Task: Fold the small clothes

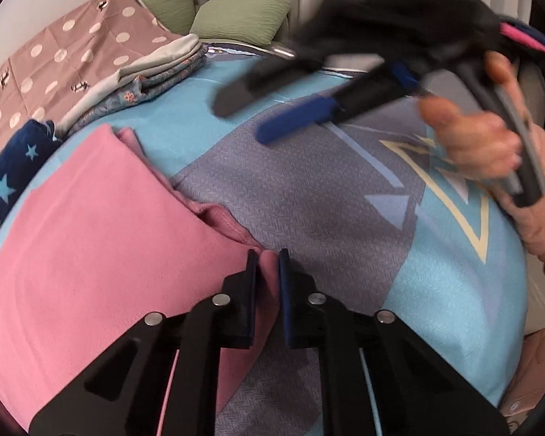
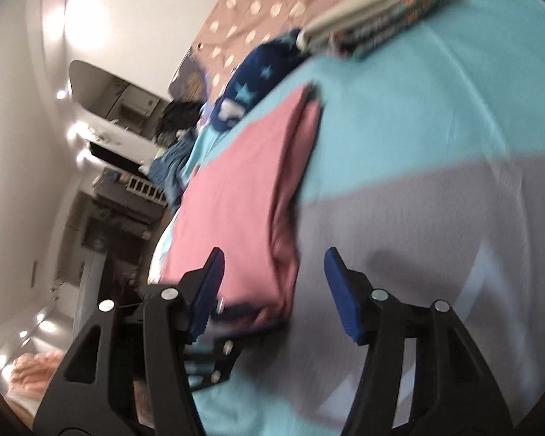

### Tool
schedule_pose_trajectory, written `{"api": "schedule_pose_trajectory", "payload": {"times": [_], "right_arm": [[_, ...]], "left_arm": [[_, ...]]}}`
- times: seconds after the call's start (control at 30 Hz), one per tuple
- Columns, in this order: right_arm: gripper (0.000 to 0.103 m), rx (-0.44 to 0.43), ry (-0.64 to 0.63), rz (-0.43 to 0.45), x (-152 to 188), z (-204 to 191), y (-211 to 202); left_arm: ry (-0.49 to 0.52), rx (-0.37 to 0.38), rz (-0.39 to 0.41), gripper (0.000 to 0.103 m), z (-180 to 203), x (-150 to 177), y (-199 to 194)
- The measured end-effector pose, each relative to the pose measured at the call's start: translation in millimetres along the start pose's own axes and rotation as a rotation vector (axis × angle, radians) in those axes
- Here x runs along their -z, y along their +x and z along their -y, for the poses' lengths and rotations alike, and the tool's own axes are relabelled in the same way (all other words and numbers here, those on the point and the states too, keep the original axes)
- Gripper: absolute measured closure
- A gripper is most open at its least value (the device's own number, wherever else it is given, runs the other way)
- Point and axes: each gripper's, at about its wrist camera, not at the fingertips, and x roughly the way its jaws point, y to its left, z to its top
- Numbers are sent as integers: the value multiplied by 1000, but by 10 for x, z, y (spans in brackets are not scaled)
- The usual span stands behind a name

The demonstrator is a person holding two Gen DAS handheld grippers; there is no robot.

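My left hand-held gripper (image 1: 269, 265) is pinched shut on the edge of the pink garment (image 1: 91, 225), which lies half folded on the bed (image 1: 454, 290). My right hand-held gripper (image 2: 274, 272) stands open and empty above it, probably to take the opposite edge.

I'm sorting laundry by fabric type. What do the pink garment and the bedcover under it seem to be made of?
The pink garment looks like a soft matte knit, probably cotton jersey: smooth, no sheen, with a stitched hem. The bedcover looks like a printed woven fabric, perhaps cotton or a blend: its grey patches show a fine herringbone pattern, which may be printed rather than woven, and its blue areas are flat and smooth.
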Motion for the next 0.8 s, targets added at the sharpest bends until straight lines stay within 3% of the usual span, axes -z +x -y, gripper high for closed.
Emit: {"api": "schedule_pose_trajectory", "payload": {"times": [0.1,0.33,0.4,0.43,0.5,0.53,0.63,0.67,0.73,0.8], "right_arm": [[42,63,7,34,-303,-13,212],[44,129,-6,-66,-872,19,1021],[90,162,-18,-52,-1028,45,1138],[95,188,-16,-57,-1074,48,1180],[96,162,-9,-24,-1131,-7,1143],[96,173,-63,-2,-1099,-110,1061],[96,293,-209,13,-1063,-350,1013],[95,329,-228,-3,-1044,-347,1060],[91,424,-247,-56,-981,-199,1254],[89,389,-240,-13,-898,-100,1217]], "left_arm": [[-46,32,6,95,-63,4,-11],[-145,139,17,97,-236,10,-16],[-165,174,20,97,-269,3,2],[-152,197,16,98,-277,-3,7],[-156,226,22,98,-266,-11,-10],[-148,249,26,98,-246,-24,-14],[-115,266,7,103,-142,-49,83],[-117,311,-6,103,-94,-46,142],[-79,304,5,103,35,-54,144],[-48,301,14,103,95,-56,82]]}}
